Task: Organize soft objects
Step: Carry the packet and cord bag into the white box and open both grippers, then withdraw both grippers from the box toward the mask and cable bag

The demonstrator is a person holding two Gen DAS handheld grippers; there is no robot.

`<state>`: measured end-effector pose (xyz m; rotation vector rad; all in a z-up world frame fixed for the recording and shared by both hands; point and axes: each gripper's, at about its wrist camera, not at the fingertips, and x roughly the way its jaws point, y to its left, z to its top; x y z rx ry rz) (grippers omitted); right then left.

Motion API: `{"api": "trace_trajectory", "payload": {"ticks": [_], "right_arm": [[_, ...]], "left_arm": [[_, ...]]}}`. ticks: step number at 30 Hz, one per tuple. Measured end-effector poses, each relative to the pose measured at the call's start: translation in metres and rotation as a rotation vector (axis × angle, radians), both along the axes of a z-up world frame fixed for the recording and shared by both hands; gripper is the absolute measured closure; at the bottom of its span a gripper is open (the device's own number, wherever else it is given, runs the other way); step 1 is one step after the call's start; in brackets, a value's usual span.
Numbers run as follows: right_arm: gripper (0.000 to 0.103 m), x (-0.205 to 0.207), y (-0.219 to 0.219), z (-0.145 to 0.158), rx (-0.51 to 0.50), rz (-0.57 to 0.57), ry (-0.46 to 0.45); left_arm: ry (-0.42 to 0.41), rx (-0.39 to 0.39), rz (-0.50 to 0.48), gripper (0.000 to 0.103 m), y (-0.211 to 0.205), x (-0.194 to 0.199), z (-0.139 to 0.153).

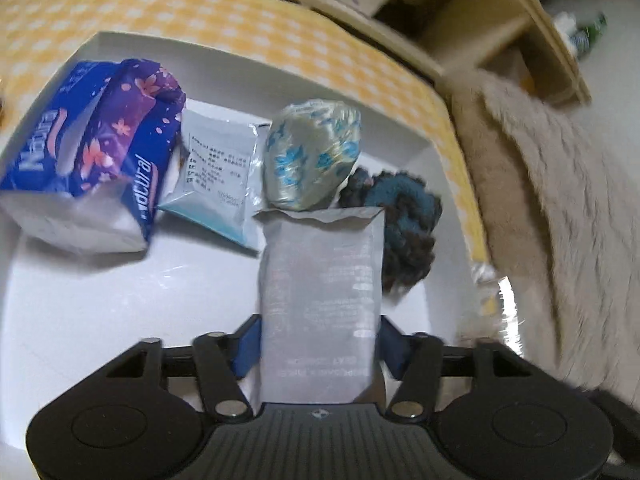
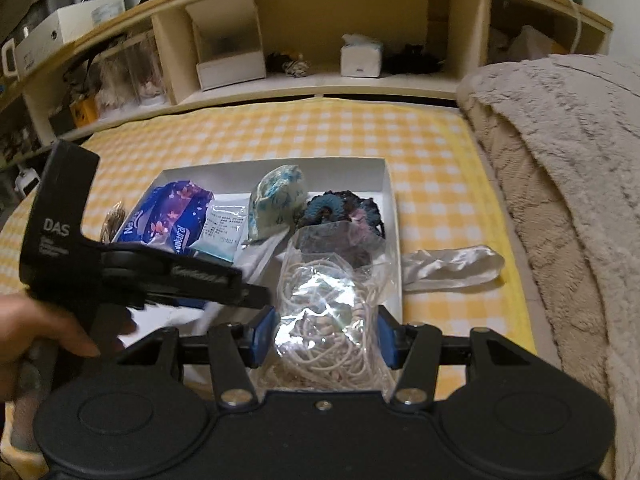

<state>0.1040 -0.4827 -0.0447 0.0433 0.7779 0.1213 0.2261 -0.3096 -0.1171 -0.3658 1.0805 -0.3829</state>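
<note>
— Over the white tray point(image 1: 280, 76), what is the left gripper point(image 1: 318, 346) carrying?
— A flat silver packet point(image 1: 320, 296), pinched between its blue pads point(image 1: 248, 346), upright above the tray floor.
— And behind the packet?
— A blue floral tissue pack point(image 1: 92, 152) at the left, a pale printed sachet point(image 1: 218, 176) just beside it, a blue-and-cream wrapped bundle point(image 1: 314, 156), then a dark teal scrunchie point(image 1: 400, 224) against the right wall.
— The right gripper point(image 2: 326, 338)?
— Its fingers squeeze a clear bag of white cord point(image 2: 326, 320), held above the tray's near right corner point(image 2: 394, 280).
— Anything outside the tray?
— A white satin band point(image 2: 452, 266) lies on the yellow checked sheet point(image 2: 440, 168), just beside the tray, with a beige blanket point(image 2: 560, 184) further right.
</note>
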Motion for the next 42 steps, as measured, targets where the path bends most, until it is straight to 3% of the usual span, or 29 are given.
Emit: {"api": "trace_trajectory", "payload": {"ticks": [2,6,8,11,14,16,31,42], "right_arm": [[0.050,0.008,0.001,-0.005,-0.004,0.002,0.005],[0.047,0.019,0.001,-0.021,-0.013,0.001,0.048],[0.035,0.016,0.000,-0.023,-0.016,-0.015,0.034],[0.037,0.010,-0.005,-0.019,0.019,-0.025,0.010],[0.050,0.002,-0.006,-0.014,0.031,-0.030,0.008],[0.052,-0.001,-0.006,-0.011,0.027,-0.032,0.018],[0.052,-0.026,0.000,0.016,0.027,-0.096,-0.008],[0.045,-0.054,0.017,0.051,0.032,-0.132,-0.063]], "left_arm": [[-0.007,-0.051,0.045,0.025,-0.001,-0.001,-0.003],[0.026,-0.104,0.038,0.025,0.000,0.001,-0.005],[0.036,-0.108,0.013,0.026,0.004,0.001,-0.005],[0.024,-0.081,-0.035,0.035,0.008,-0.002,-0.001],[-0.004,-0.028,-0.075,0.036,0.007,-0.005,-0.002],[-0.008,-0.014,-0.096,0.036,0.006,-0.007,-0.001],[-0.130,0.058,-0.157,0.033,0.026,-0.041,0.052],[-0.242,0.102,-0.161,0.021,0.060,-0.077,0.100]]}}
